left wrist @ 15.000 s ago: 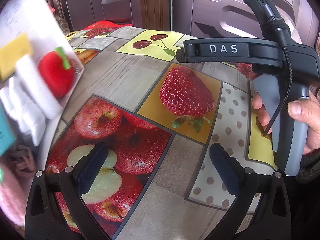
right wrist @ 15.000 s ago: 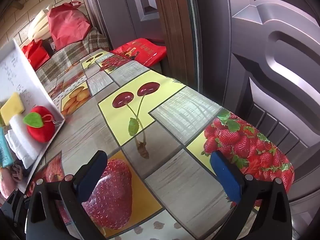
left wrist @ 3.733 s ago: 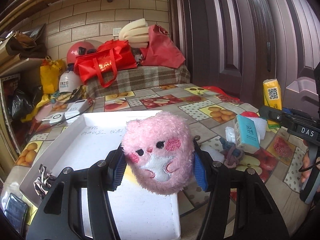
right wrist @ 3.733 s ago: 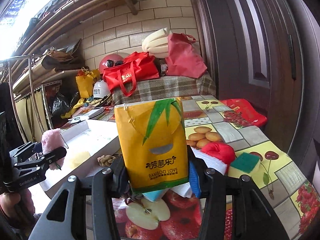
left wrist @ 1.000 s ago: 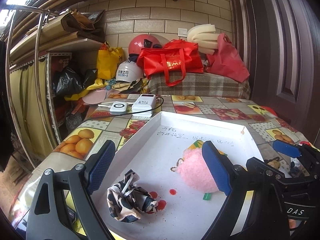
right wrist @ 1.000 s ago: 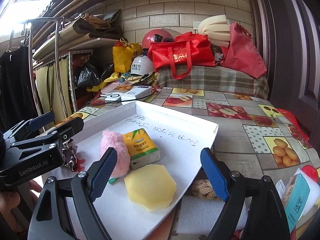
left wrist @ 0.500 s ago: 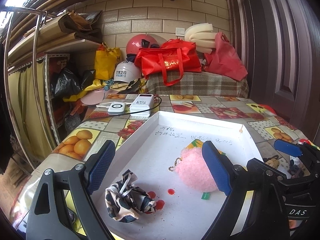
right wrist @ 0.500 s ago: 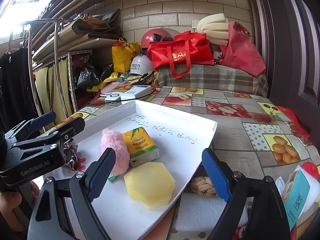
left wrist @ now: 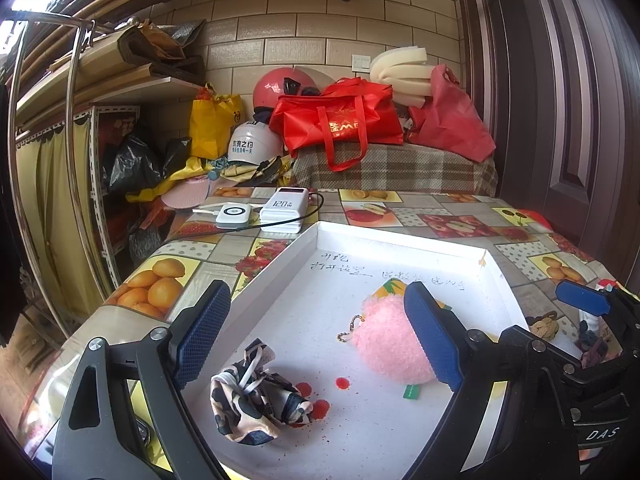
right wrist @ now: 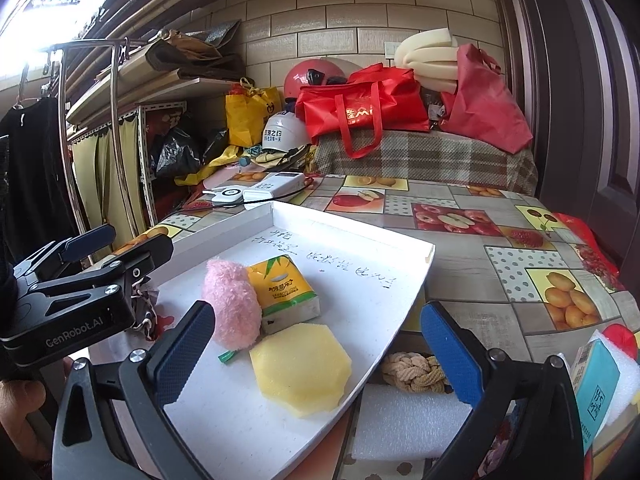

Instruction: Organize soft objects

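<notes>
The white tray (right wrist: pixel 416 264) already held four soft things: the pink plush toy (right wrist: pixel 232 308), the yellow tissue pack (right wrist: pixel 284 288) touching its right side, the yellow sponge (right wrist: pixel 300 364) just near of both, and a crumpled patterned cloth (left wrist: pixel 252 400) alone at the near left part of the tray. So a good part of the sorting looked finished. Outside the tray, on the table to its right, some things were still waiting: a knotted rope (right wrist: pixel 412 372) just beside the tray edge, a white foam sheet (right wrist: pixel 404 420) near of it, a teal tissue pack (right wrist: pixel 596 392) and a red plush thing (right wrist: pixel 620 336) at the far right.

The left gripper (left wrist: pixel 316 344) stood over the near end of the tray, tilted a little downward, its jaws spread wide with nothing pressed between them. The right gripper (right wrist: pixel 320 352) pointed the same way over the sponge; its jaws had just been opening and were fully released, gripping nothing. I judged both hands free for the next pick.
</notes>
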Available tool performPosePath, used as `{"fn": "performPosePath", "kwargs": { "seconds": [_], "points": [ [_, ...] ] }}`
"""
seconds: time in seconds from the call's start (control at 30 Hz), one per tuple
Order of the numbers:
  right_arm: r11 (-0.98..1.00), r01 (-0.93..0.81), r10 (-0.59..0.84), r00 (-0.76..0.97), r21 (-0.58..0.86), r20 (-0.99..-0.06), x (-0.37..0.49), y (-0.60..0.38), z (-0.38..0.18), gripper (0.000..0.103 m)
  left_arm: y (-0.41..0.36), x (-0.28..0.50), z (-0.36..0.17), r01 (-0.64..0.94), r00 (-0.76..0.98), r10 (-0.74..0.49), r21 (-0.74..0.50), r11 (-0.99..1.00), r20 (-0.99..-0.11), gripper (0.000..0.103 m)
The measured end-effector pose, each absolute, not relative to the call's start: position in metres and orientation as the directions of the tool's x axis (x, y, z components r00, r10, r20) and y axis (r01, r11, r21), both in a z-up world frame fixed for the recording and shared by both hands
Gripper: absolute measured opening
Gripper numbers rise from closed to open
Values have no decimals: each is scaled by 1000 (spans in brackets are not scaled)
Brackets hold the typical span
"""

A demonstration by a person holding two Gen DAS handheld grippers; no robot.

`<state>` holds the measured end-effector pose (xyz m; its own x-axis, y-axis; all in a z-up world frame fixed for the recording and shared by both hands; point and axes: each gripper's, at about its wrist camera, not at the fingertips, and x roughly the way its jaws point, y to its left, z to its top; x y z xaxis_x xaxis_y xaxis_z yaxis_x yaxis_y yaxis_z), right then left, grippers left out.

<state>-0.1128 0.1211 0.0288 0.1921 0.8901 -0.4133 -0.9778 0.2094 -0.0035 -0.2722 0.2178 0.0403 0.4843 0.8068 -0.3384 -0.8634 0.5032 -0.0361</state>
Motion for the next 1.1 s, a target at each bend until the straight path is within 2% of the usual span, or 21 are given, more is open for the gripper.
{"fn": "performPosePath", "kwargs": {
  "seconds": [0.27,0.6,0.83,0.93,1.1],
  "points": [
    [182,-983,884,156,18,-440,-111,108,26,103,218,-272,40,-862,486,806,-37,505,-339,90],
    [160,-987,895,152,-15,-420,-115,87,28,103,217,-271,40,-863,486,806,-37,504,-339,90],
    [195,-980,896,165,31,-411,-95,70,30,103,217,-272,40,-863,486,806,-38,505,-339,90],
    [253,-964,909,209,78,-362,-74,48,36,103,217,-272,40,-862,486,806,-37,505,-338,89],
    [390,-912,918,373,130,-136,-34,-22,57,103,214,-268,40,-860,489,805,-32,509,-336,89]
  ]
}}
